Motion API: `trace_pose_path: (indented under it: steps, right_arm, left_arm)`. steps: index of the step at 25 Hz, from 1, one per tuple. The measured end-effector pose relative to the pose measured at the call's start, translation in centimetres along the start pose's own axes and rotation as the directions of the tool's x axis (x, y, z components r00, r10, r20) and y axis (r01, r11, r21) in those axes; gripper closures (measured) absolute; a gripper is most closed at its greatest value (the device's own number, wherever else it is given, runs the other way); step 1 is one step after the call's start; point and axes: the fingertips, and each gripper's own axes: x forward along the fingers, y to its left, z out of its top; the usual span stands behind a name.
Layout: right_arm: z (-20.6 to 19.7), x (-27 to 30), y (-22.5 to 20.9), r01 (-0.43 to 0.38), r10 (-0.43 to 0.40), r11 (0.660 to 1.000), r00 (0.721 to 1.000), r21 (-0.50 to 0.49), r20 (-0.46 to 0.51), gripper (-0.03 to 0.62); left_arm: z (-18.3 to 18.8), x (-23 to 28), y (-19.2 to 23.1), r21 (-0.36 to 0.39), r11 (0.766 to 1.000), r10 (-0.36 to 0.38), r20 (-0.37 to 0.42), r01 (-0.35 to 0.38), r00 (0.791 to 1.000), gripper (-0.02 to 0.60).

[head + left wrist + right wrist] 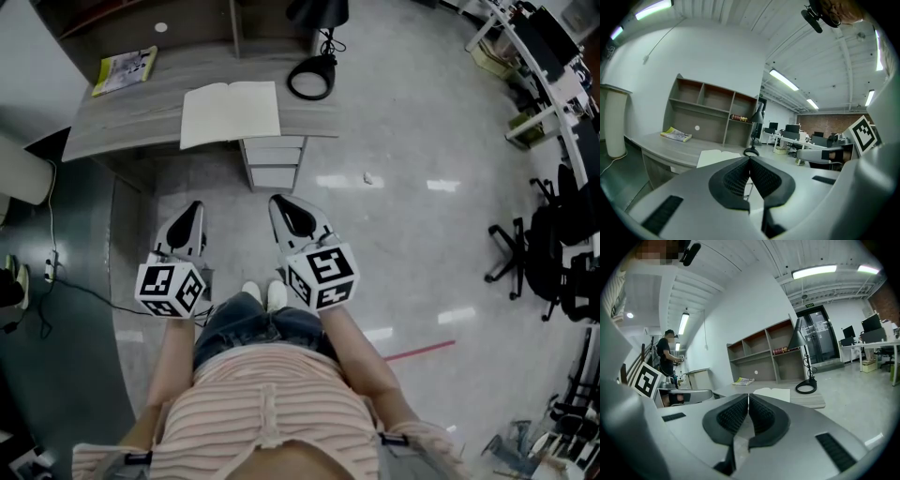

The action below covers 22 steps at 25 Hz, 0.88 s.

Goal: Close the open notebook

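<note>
Open notebook (231, 113) lies flat on the desk (112, 127), upper centre of frame. Long axis runs left-right; spine points up-frame. Left gripper (194, 208) and right gripper (279, 202) are mid-frame, well apart from it, jaws together, holding nothing.

Even, fairly bright indoor light comes from long ceiling tubes (790, 80), which burn out to white in both gripper views. In the head view the polished floor (422, 112) carries pale glare patches and only faint shadows. All three pictures bow strongly at the edges, and the gripper views darken to black corners. Close to the lens, the left tool (749, 159) and right tool (748, 398) look slightly soft.
</note>
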Motion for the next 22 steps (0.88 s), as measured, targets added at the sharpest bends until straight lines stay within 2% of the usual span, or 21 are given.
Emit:
trace_pose_path:
  steps: [12,22]
  right_arm:
    - [0.3,2.1,-2.0,-0.028,0.028,1.000,1.000,0.006,-0.011,0.576]
    - [0.5,8.3,-4.7,-0.005,0.006,1.000,0.998,0.010,-0.059,0.576]
  left_arm:
    - [0.8,2.3,2.1,0.000,0.997,0.076,-0.003,-0.076,0.997,0.571]
    - [0.0,7.5,8.2,-0.038,0.992,0.116,-0.047,-0.118,0.992,0.571]
